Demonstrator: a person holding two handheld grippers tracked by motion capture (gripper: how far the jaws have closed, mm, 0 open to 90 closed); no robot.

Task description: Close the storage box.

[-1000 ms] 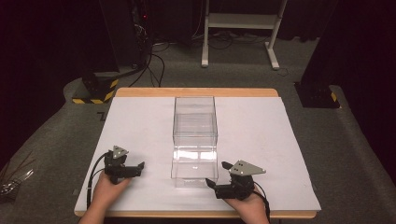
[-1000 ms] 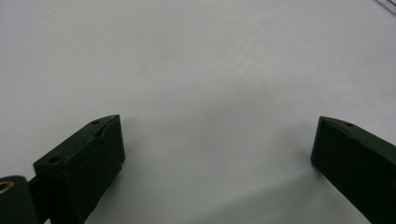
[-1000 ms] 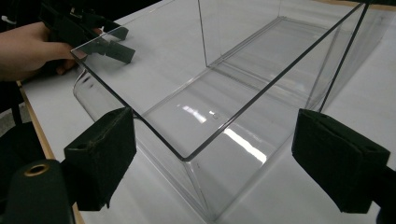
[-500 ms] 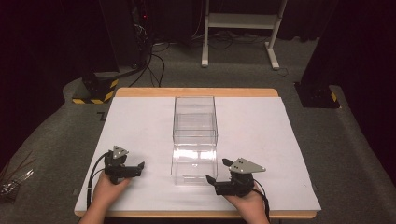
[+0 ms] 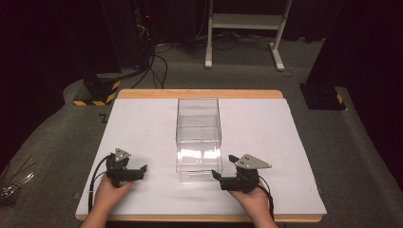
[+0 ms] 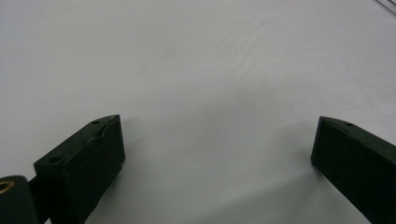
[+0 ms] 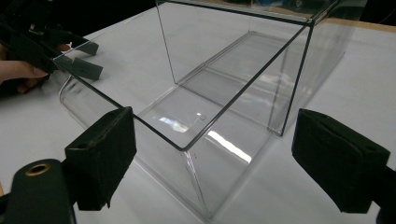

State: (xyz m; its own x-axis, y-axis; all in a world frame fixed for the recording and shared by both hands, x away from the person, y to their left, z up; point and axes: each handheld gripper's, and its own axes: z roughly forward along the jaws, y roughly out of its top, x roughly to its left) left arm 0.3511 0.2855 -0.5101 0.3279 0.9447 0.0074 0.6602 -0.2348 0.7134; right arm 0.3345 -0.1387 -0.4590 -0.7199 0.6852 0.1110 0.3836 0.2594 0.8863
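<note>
Dark studio floor with cabling surrounds a wooden counter [image 5: 199,94] covered by a white sheet [image 5: 142,133], seen from the high view. Left: the left tongs [image 5: 142,169] rest low on the sheet, pointing toward the centre and well apart from the clear plastic box [image 5: 198,137]; the left gripper view shows their jaws spread wide with nothing but bare sheet between them. Centre: the open-topped box stands upright on the sheet, its long axis running away from the person. Right: the right tongs [image 5: 216,175] sit just beside the box's near right corner; the right gripper view shows the jaws wide apart, holding nothing, with that corner [image 7: 184,148] lying between them.

Step in hand, as judged: the approach to a first grasp of the box, led by the right tongs. The next move would call for advancing one jaw inside the wall and one outside it, then closing on the thin rim without tipping the light box; the left tongs would need to travel inward to steady the opposite side.

Comparison of views: the high view gives the layout and spacing of both tongs; the right gripper view alone reveals how the corner lines up with the jaws, and shows the left tongs [image 7: 86,58] beyond the transparent wall.
</note>
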